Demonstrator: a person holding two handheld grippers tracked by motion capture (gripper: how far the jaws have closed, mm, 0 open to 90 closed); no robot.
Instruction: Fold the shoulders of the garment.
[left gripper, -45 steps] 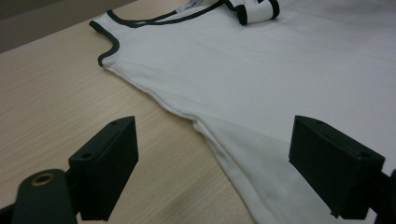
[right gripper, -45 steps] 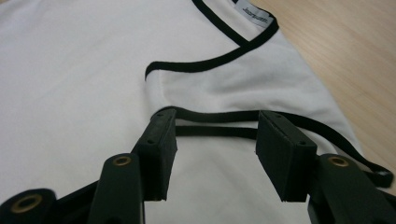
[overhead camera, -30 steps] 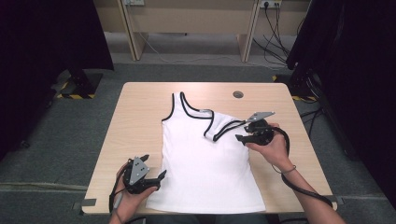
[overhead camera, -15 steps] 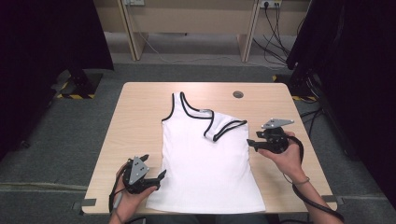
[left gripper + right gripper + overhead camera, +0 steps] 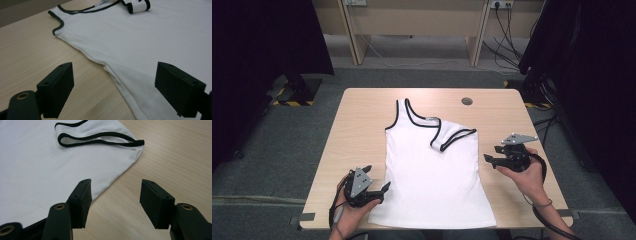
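A white tank top (image 5: 432,170) with black trim lies flat on the wooden table (image 5: 362,120), hem toward the person. Its right shoulder strap (image 5: 451,139) is folded inward over the chest. My left gripper (image 5: 379,189) rests open at the shirt's lower left edge, and in the left gripper view its jaws straddle the side seam (image 5: 110,72). My right gripper (image 5: 488,160) stands open just off the shirt's right edge, empty. In the right gripper view the folded strap (image 5: 100,138) lies ahead, and the shirt's edge (image 5: 117,177) runs toward the left jaw.
A round grey grommet (image 5: 467,101) sits in the table's far right part. Bare wood lies left and right of the shirt. Black curtains and desk legs with cables stand beyond the table on the grey floor.
My right gripper has let go of the folded strap and drawn back right and toward the person, off the shirt. The left gripper has stayed in place.
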